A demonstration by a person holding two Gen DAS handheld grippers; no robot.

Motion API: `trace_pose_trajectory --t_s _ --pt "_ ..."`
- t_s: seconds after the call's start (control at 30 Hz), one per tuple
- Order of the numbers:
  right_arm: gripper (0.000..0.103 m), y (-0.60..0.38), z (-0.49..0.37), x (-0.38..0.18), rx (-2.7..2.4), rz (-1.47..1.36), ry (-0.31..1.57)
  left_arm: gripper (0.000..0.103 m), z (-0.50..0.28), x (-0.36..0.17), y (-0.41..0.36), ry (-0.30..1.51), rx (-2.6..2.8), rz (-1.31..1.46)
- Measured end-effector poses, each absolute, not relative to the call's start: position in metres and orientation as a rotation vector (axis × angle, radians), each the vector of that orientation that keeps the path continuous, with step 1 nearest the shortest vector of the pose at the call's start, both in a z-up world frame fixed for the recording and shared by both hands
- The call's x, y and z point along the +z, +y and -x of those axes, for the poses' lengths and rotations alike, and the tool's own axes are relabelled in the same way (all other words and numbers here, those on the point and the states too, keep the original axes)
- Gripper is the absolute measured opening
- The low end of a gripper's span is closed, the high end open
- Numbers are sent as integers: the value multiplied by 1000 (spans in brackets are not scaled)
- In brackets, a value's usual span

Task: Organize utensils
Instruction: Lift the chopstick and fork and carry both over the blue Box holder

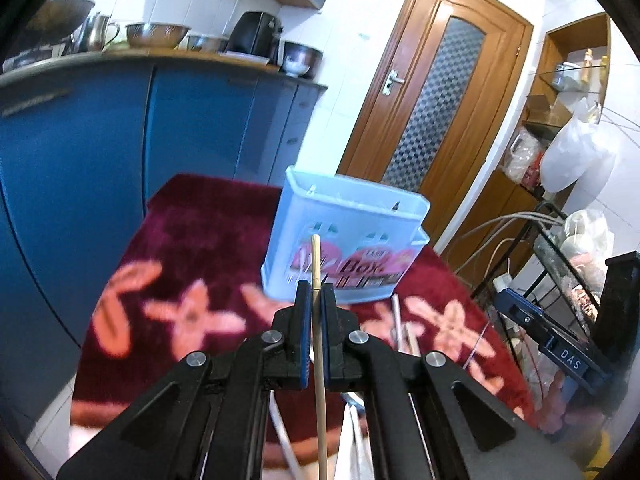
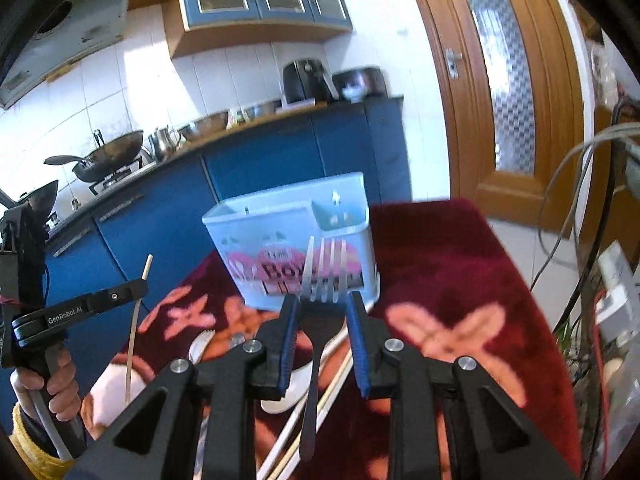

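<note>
Left gripper (image 1: pixel 315 290) clamps chopstick (image 1: pixel 319 344) — right gripper (image 2: pixel 322 300), fork (image 2: pixel 325 268).

- Left claw (image 1: pixel 315 292): black angular linkage arms, round silver pivot screws, blue ribbed pads on the fingers (image 1: pixel 305 320).
- Right claw (image 2: pixel 322 304): same black frame, silver screws, blue ribbed pads.
- Seen side-on, white "GenRobot.AI" lettering on the black arm.
- Hand (image 2: pixel 44 384) on the grip wears a yellow knitted cuff.
</note>
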State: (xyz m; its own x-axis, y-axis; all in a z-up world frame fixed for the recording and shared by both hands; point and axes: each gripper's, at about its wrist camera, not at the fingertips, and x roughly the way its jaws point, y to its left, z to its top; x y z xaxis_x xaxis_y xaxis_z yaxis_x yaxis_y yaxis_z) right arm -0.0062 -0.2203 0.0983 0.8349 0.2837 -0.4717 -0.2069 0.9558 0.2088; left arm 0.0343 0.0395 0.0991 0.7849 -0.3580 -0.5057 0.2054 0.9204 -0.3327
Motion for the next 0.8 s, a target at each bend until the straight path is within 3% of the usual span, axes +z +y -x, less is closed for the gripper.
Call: trace_pose_trajectory --t_s 0.8 --pt "26 -229 -65 180 238 -154 379 2 -133 205 16 338 -201 240"
